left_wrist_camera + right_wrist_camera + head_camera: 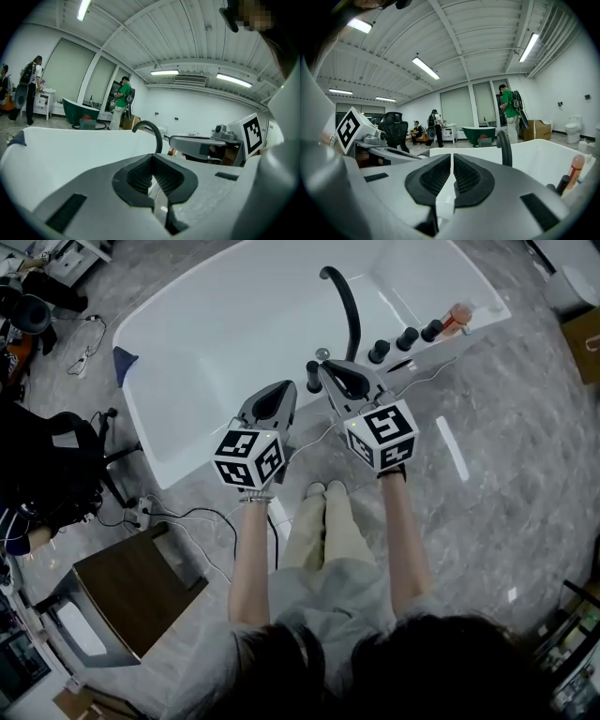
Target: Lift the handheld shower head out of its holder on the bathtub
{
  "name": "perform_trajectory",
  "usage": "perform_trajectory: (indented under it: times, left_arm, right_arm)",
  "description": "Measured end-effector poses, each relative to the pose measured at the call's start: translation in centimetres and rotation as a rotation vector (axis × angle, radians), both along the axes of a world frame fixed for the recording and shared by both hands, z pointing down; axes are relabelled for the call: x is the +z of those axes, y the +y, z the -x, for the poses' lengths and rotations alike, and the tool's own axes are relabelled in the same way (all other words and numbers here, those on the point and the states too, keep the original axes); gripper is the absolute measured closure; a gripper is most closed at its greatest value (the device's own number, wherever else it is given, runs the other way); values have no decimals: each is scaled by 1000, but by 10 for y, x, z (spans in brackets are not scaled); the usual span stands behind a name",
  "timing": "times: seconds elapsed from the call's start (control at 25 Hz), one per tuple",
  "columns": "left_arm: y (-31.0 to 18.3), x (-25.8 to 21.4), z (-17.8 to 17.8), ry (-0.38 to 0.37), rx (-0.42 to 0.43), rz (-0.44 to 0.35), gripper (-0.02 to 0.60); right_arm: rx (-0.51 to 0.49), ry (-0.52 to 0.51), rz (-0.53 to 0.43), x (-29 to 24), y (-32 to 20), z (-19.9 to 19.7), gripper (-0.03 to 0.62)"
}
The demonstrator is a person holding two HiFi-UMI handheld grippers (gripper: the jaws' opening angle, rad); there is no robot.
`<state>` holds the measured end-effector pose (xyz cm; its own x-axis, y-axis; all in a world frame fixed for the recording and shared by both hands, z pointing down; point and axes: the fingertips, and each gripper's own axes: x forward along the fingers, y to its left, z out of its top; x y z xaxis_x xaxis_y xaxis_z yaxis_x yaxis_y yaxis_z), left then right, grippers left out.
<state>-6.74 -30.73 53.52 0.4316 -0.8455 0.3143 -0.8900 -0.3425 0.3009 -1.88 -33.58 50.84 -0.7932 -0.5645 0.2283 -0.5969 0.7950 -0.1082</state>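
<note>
Pink shower head (459, 315) sticking up at the right end of the tub (234, 324) rim, in its place, not in any claw. Seen again low at the right edge of the right gripper view (576, 165), leaning a little. Just beside it, three black knobs (406, 337) in a row along the rim. Next to the knobs, a bent black spout (345, 306) reaching over the white inside of the tub.

Right claw (328, 367) over the near rim, close to the spout and knobs, well apart from the shower head. Clenched tight, pads together, nothing between them (452, 159).

Left claw (286, 387) beside it, over the tub's near edge. Clenched too, tips touching, nothing inside (152, 161).

Both bare arms stretched out forward, one claw in each hand.

Grey stone floor (487, 484) all around the tub. Black chair (56, 465) at the left, brown box (131, 587) nearer, wires (197, 517) on the floor between. Far off in the room, a green tub (84, 112) and some people standing.
</note>
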Motion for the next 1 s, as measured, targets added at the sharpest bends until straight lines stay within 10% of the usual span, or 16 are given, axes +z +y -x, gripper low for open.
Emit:
perform_trajectory:
  times: [1.0]
  left_arm:
    - [-14, 96, 5, -10, -4, 107, 577]
  right_arm:
    - [-15, 44, 122, 121, -29, 15, 443]
